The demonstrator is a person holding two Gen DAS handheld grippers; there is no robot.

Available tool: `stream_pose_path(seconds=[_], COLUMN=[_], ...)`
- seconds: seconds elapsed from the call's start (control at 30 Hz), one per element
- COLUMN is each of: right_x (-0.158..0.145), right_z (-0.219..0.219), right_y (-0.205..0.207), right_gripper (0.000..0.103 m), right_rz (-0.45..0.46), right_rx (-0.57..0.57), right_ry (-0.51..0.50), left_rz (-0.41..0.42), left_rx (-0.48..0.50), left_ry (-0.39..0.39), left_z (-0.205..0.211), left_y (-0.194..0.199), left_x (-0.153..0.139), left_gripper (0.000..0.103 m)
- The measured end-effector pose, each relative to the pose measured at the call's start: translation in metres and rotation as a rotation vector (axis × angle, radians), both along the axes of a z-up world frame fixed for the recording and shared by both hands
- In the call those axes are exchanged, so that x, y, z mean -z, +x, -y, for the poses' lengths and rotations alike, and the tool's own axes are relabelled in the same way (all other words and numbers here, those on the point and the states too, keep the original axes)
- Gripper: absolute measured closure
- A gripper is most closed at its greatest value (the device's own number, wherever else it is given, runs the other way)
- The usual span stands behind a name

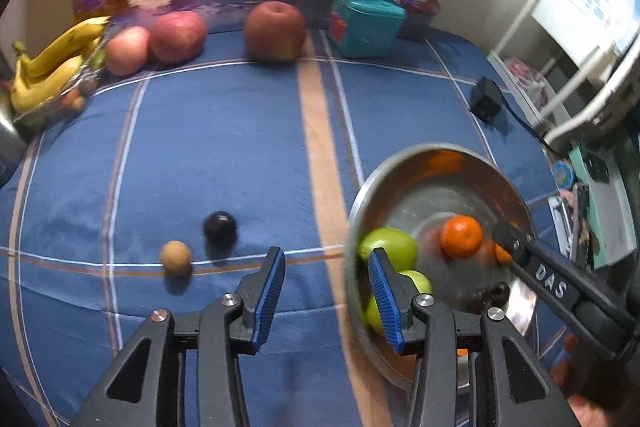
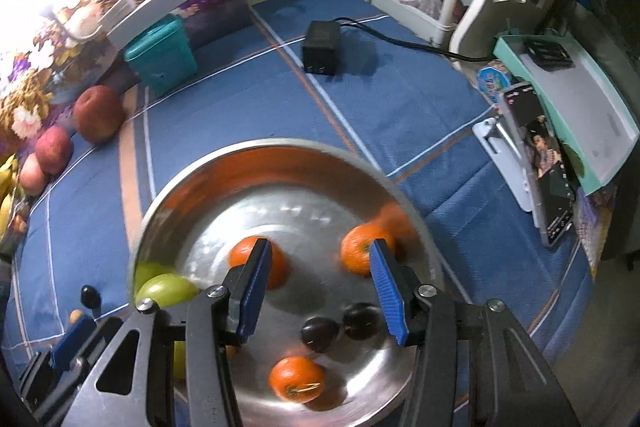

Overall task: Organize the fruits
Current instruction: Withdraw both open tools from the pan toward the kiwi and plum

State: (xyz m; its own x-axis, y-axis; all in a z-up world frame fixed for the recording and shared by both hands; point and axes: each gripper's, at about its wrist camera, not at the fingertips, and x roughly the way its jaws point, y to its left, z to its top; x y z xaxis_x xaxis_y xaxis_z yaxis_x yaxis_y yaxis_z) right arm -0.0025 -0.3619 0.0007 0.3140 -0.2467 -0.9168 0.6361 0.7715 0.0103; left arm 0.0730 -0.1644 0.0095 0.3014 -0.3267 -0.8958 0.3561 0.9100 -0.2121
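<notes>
Overhead, both claws point steeply down at a bed covered in a blue plaid blanket (image 1: 224, 155). Left claw (image 1: 327, 297) stands partly open with nothing between its blue pads; its right pad overlaps the near-left rim of the metal bowl (image 1: 404, 163) in this view, whether touching I cannot tell. Right claw (image 2: 320, 291) hangs over the bowl's middle, also partly open and empty, the bowl floor showing between the pads. Inside the bowl: three oranges, one left of centre (image 2: 256, 261), one far right (image 2: 360, 253), one near (image 2: 296, 379); two dark plums (image 2: 340, 327) side by side between them; green apples (image 1: 386, 247) bunched against the left wall. Fruit edges are blurred. Left of the bowl, on the blanket, a dark plum (image 1: 219, 229) and a small brown fruit (image 1: 175, 258) lie just beside each other, apart from the bowl. At the far edge, three red apples: two touching at left (image 1: 160, 41), one alone nearer the centre (image 1: 275, 31). Bananas (image 1: 52, 67) sit at the far left. A teal box (image 1: 366, 27) stands right of the lone apple, a black power adapter (image 2: 320, 47) farther right with its cord trailing off the bed.
</notes>
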Motion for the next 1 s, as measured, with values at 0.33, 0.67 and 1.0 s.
stream_pose_path(seconds=[0.33, 0.67, 1.0], right_x=[-0.004, -0.010, -0.012], right_z=[-0.036, -0.075, -0.104], right_y=[0.014, 0.028, 0.037], right_gripper=[0.051, 0.037, 0.018], right_rz=[0.005, 0.005, 0.017], right_rx=[-0.104, -0.200, -0.261], right_ry=[0.010, -0.023, -0.029], left_rz=[0.023, 0.045, 0.083], left_rx=[-0.120, -0.219, -0.306], left_ry=[0.014, 0.052, 0.097], left_z=[-0.045, -0.088, -0.131], left_y=[0.019, 0.031, 0.038], left_x=[-0.004, -0.006, -0.007], left_gripper=[0.046, 0.026, 0.000])
